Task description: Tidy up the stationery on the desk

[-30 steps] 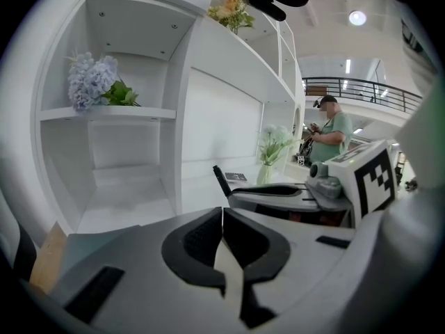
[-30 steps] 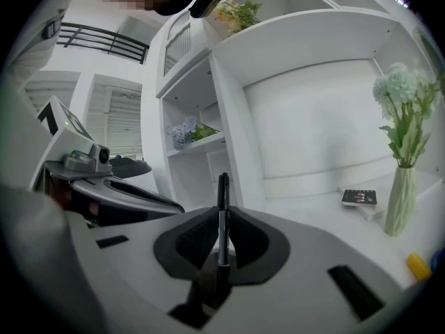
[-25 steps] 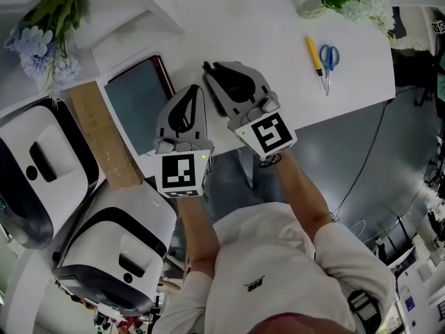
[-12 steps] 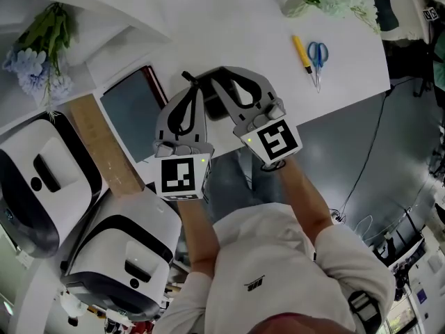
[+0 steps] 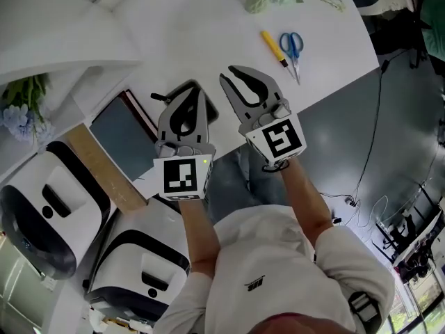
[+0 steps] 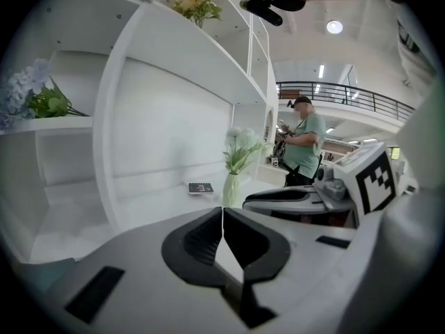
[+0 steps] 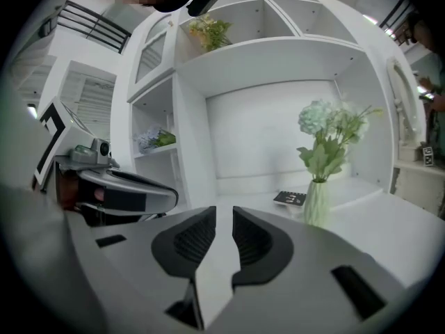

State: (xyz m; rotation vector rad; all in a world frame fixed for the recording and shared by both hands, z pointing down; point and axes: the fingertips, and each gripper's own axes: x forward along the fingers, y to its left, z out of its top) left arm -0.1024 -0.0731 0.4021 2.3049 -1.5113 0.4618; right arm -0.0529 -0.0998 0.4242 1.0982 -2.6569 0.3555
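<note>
Left gripper (image 6: 222, 214) clenched empty, right gripper (image 7: 224, 214) barely parted, empty; scissors (image 5: 292, 47) and yellow pen (image 5: 272, 48) lie untouched on desk (image 5: 208, 40), tidying apparently unstarted.

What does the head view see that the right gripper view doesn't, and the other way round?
Only the head view shows the blue-handled scissors and the yellow pen-like stick lying side by side on the white desk, plus the dark flat tablet. Only the right gripper view shows the yellow flowers high on the white shelves. Both show the pale vase of whitish-green flowers, the left gripper and the right gripper's tongs, slightly apart with nothing between.
</note>
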